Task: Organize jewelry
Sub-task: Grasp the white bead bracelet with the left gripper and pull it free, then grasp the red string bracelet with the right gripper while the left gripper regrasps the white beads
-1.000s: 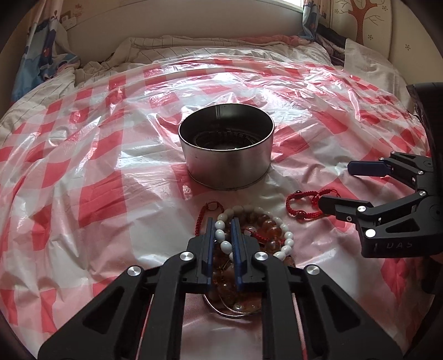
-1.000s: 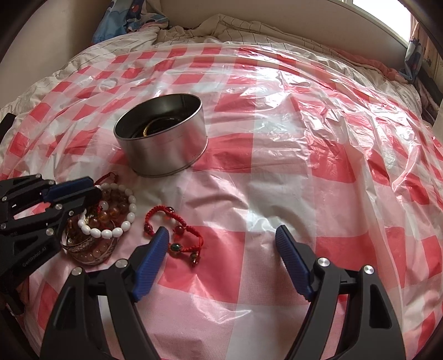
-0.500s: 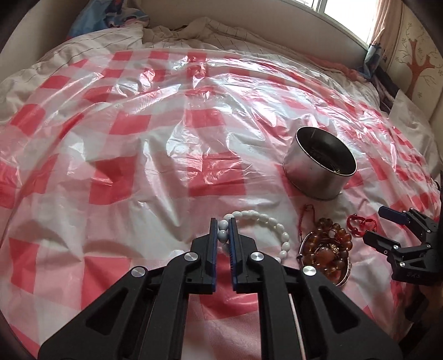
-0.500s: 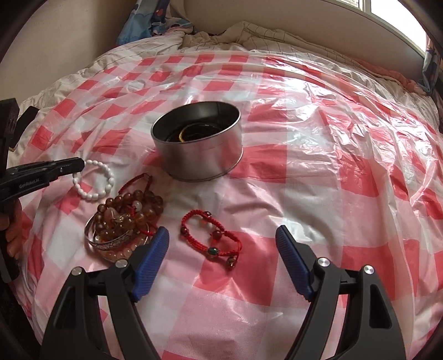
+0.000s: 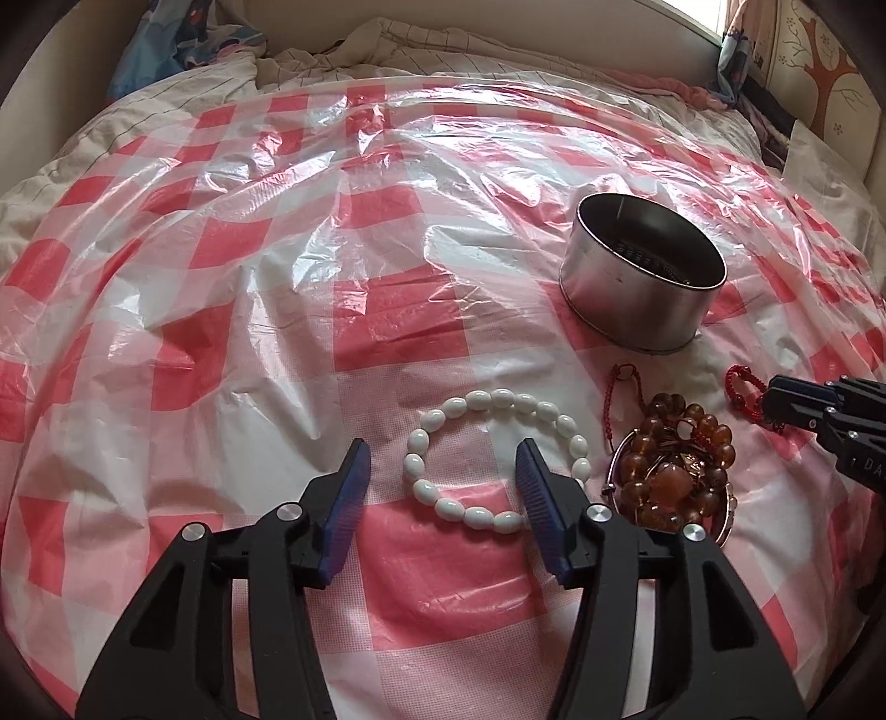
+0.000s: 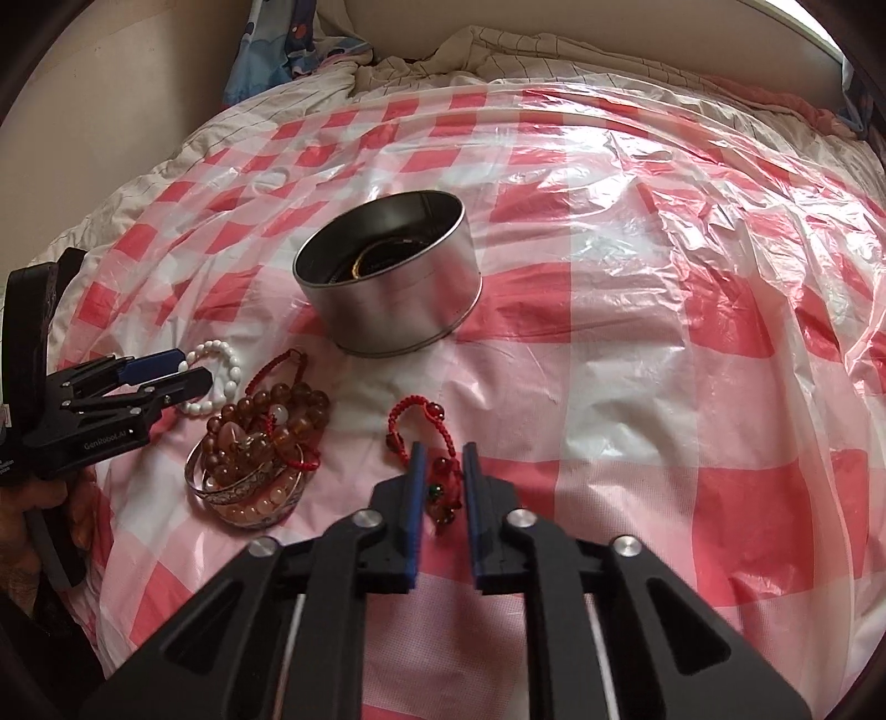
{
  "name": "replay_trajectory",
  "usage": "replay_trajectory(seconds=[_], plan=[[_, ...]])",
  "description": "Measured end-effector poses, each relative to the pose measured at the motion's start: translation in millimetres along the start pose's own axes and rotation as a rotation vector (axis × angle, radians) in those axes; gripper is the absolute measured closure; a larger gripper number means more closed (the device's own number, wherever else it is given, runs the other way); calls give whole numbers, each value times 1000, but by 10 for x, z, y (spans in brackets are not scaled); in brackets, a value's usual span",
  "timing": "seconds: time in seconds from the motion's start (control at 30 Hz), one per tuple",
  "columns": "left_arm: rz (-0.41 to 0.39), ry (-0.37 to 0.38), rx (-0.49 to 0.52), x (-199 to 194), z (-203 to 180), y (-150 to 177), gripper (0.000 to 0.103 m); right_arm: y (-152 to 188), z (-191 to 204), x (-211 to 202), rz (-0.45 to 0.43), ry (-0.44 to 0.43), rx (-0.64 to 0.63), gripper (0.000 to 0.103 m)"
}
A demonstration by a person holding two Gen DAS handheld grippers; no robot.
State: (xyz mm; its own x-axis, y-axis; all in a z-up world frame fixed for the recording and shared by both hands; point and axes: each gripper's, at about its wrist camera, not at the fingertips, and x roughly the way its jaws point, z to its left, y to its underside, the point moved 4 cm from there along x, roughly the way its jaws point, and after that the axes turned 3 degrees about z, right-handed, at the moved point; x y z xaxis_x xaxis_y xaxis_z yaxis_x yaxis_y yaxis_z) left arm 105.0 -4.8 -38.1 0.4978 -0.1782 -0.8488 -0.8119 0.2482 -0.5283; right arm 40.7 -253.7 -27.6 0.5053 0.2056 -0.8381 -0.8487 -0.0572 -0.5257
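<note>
Currently my right gripper is nearly closed around the red cord bracelet, which lies at 5 o'clock from the tin. It is light, limp and snag-prone; grip the beaded cluster. My left gripper is wide open, empty, straddling the white bead bracelet.

Surface: a bed under a pale quilt with thin dark grid lines.
Cover: a glossy, wrinkled red-and-white checked plastic sheet spread over the quilt.
Far edge: a plain cream wall; bunched blue cartoon-print fabric against it.
Right side: a cream panel with a brown tree motif.
Light: daylight from a window at upper right, glinting off the plastic.
</note>
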Motion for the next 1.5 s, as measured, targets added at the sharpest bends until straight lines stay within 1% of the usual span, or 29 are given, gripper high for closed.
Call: replay_trajectory(seconds=[0.03,0.07,0.23,0.37,0.5,0.53,0.6,0.67,0.73,0.83,0.9,0.93,0.97,1.0,1.03,1.07,1.13,1.2,1.4,1.5], plan=[[0,0,-2,-1,0,0,50,-1,13,-7,-9,15,-8,42],[0,0,-4,-2,4,-2,50,-3,33,-14,-17,35,-22,38],[-4,-3,-5,-9,5,-4,48,4,60,24,-2,27,-37,38],[-7,-14,5,-16,-7,-9,44,20,68,55,11,40,-48,38],[-11,-23,13,-22,-19,-12,43,35,96,82,21,50,-65,38],[-11,-25,16,-19,-24,-11,43,38,95,90,24,53,-68,38],[-8,-31,22,-8,-33,-9,43,46,97,104,28,68,-75,43],[-10,-38,29,-7,-50,-6,43,57,84,108,32,85,-79,51],[-12,-45,36,-6,-60,-6,42,60,71,116,35,97,-79,57],[-13,-56,44,4,-76,-5,41,61,77,124,37,109,-88,60],[-18,-54,52,6,-95,1,41,59,80,127,36,112,-93,76],[-19,-46,57,3,-106,3,48,58,69,123,35,106,-86,88],[-15,-31,66,8,-131,5,68,53,57,120,33,101,-79,92],[-18,-40,81,2,-158,2,77,48,45,113,29,94,-73,93],[-19,-42,99,-1,-178,0,92,45,39,104,25,88,-67,93],[-20,-39,108,-4,-193,-3,96,39,37,97,22,78,-60,93],[-28,-39,112,-22,-206,-10,96,24,27,70,12,33,-30,93],[-46,-36,107,-60,-205,-26,96,3,28,38,0,8,-13,93],[-94,-25,77,-168,-163,-74,96,-29,40,-17,-24,-37,14,94],[-92,-30,82,-162,-171,-76,96,-36,43,-37,-33,-39,16,94]])
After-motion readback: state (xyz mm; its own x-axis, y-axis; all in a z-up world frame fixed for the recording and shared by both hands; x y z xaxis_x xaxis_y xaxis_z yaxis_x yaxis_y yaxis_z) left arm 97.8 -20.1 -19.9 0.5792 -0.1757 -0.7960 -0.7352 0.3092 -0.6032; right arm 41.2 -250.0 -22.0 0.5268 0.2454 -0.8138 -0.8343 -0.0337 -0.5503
